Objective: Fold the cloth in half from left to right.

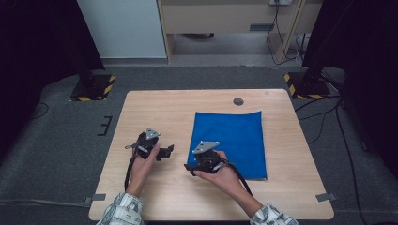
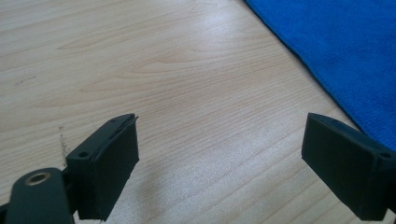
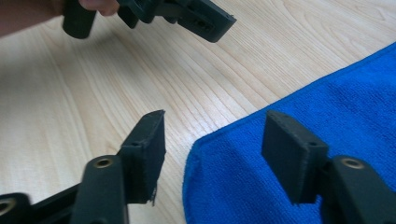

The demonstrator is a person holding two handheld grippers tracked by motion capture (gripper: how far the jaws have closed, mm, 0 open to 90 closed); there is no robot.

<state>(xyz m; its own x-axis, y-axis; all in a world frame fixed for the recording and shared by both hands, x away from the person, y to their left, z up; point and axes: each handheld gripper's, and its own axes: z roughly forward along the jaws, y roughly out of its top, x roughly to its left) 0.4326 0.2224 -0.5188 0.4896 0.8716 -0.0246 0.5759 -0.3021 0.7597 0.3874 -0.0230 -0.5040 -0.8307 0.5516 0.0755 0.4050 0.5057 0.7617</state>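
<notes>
Blue cloth (image 1: 230, 143) lies flat on the tabletop (image 1: 155, 108), its near corner just under the right gripper (image 3: 212, 151), whose jaws are spread with nothing pinched. Left gripper (image 2: 219, 158), jaws spread wide over bare wood, sits beside the cloth's edge.

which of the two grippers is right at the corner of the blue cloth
The right gripper: its open jaws straddle the near-left corner of the blue cloth. The left gripper sits open over bare table, apart from the cloth's edge.
</notes>
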